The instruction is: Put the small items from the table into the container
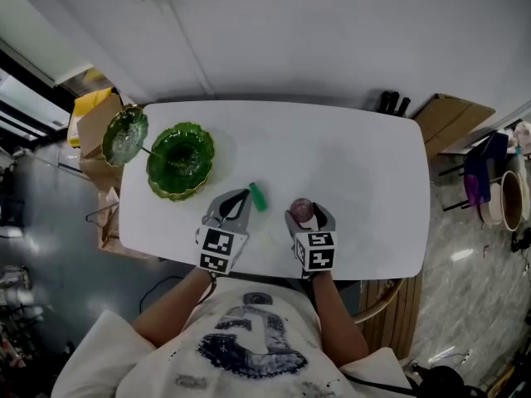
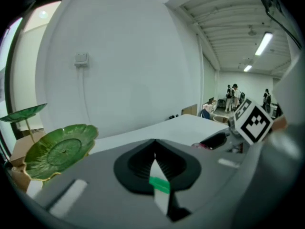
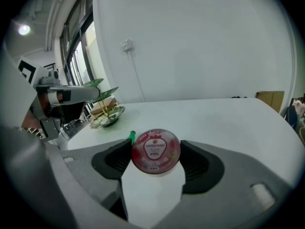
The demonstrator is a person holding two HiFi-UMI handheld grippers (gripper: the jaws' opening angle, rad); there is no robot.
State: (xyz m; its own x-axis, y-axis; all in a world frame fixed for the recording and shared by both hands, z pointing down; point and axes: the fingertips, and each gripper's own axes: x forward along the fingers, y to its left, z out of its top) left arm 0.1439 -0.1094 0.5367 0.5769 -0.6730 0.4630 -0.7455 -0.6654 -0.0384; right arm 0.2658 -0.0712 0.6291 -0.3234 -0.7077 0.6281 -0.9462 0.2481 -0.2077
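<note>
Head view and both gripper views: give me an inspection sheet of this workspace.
Surface: white rounded table, no spills seen.
Job's things: small green stick lying on the table; round pink-lidded cup; green leaf-shaped two-tier dish, nothing seen in it.
Clutter: nothing seen.
Grippers: left hand-held gripper jaws together, holding nothing; right hand-held gripper shut on the cup.
Cables: wall cable behind the table.
Surroundings: cardboard box; people far off.
</note>
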